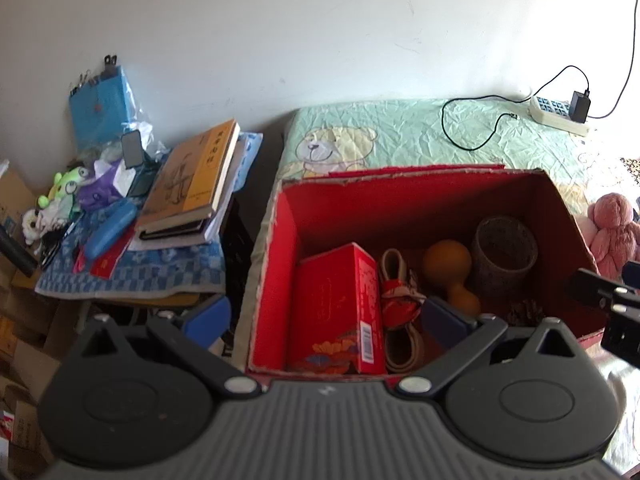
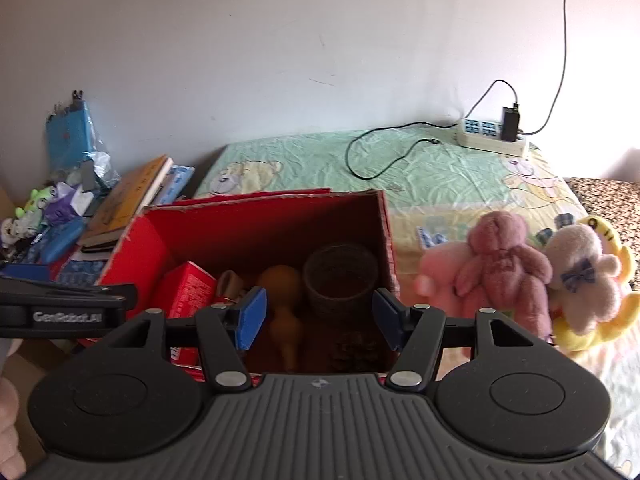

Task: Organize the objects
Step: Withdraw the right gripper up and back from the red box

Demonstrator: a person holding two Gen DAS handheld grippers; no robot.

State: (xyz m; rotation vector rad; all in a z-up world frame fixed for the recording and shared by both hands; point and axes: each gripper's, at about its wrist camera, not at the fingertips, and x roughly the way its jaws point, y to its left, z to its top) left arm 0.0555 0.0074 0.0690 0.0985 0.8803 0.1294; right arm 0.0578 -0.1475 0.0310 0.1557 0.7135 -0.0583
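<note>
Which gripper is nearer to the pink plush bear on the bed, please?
Right. The right gripper hangs over the red box's end beside the pink plush bear; the left gripper is over the far end.

Right gripper hovering open over the red box.
Nothing sitting between the blue pads; gourd, dark cup and small red carton lying inside, plush toys resting on the bed just right.

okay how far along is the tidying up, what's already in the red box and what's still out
Done: the red box already holds a red carton, a gourd, a woven cup and a pinecone.
In hand: nothing; the left gripper and right gripper are both open and empty.
Left: the plush toys on the bed, and the cluttered side table.
</note>
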